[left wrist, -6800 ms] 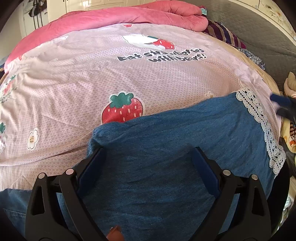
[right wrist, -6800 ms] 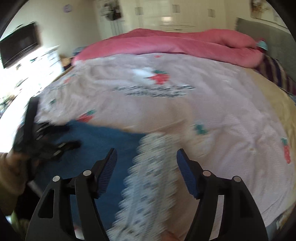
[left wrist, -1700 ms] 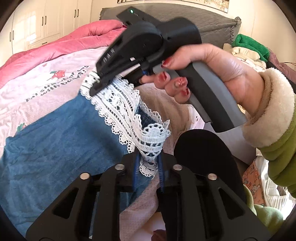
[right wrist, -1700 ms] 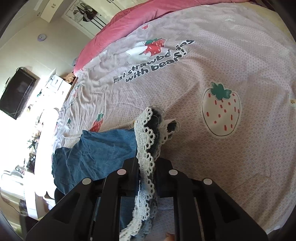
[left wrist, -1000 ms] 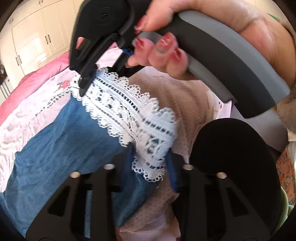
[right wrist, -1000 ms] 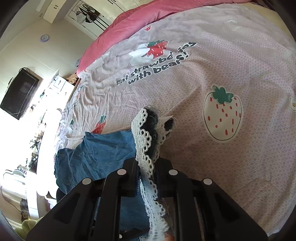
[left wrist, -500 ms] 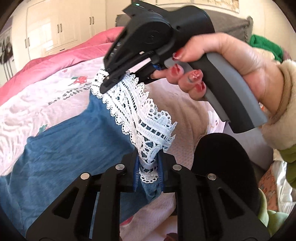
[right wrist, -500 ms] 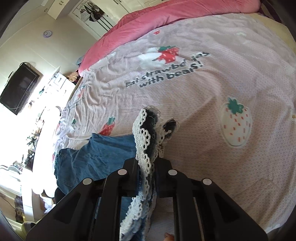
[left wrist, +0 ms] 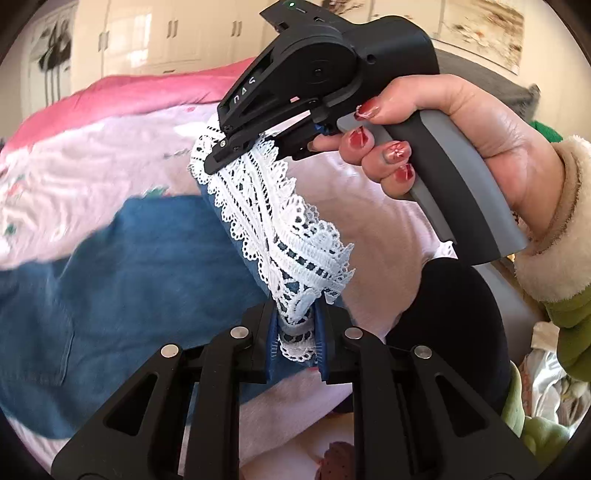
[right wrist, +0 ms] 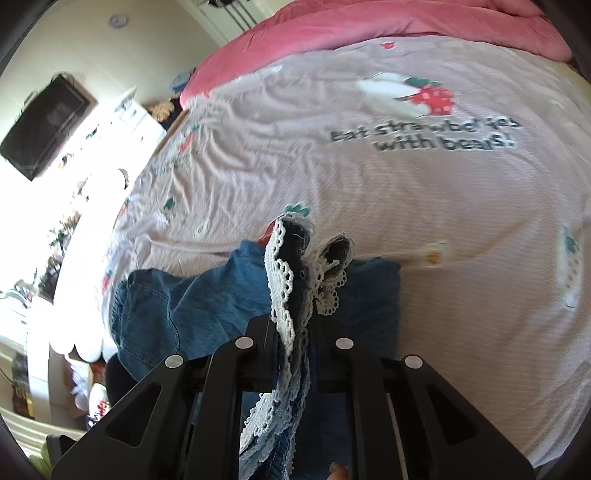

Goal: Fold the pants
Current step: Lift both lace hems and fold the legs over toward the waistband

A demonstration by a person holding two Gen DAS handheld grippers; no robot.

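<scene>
Blue denim pants point(left wrist: 122, 266) with a white lace hem point(left wrist: 280, 229) lie on a pink strawberry bedsheet point(right wrist: 406, 192). My left gripper point(left wrist: 295, 339) is shut on the near end of the lace hem. My right gripper point(left wrist: 221, 157), seen from the left wrist view, is shut on the far end of the hem and holds it raised. In the right wrist view the right gripper point(right wrist: 293, 332) pinches the lace hem point(right wrist: 280, 295), and the pants point(right wrist: 192, 306) trail down to the left onto the bed.
A pink duvet point(right wrist: 388, 26) is bunched at the head of the bed. A dark TV point(right wrist: 44, 125) hangs on the left wall above cluttered white furniture point(right wrist: 122, 122). A black rounded object point(left wrist: 458, 321) sits beside the left gripper.
Both grippers have closed on the lace hem and lifted it off the bed. In the last second the hem has been carried up and toward the waist end of the pants.
</scene>
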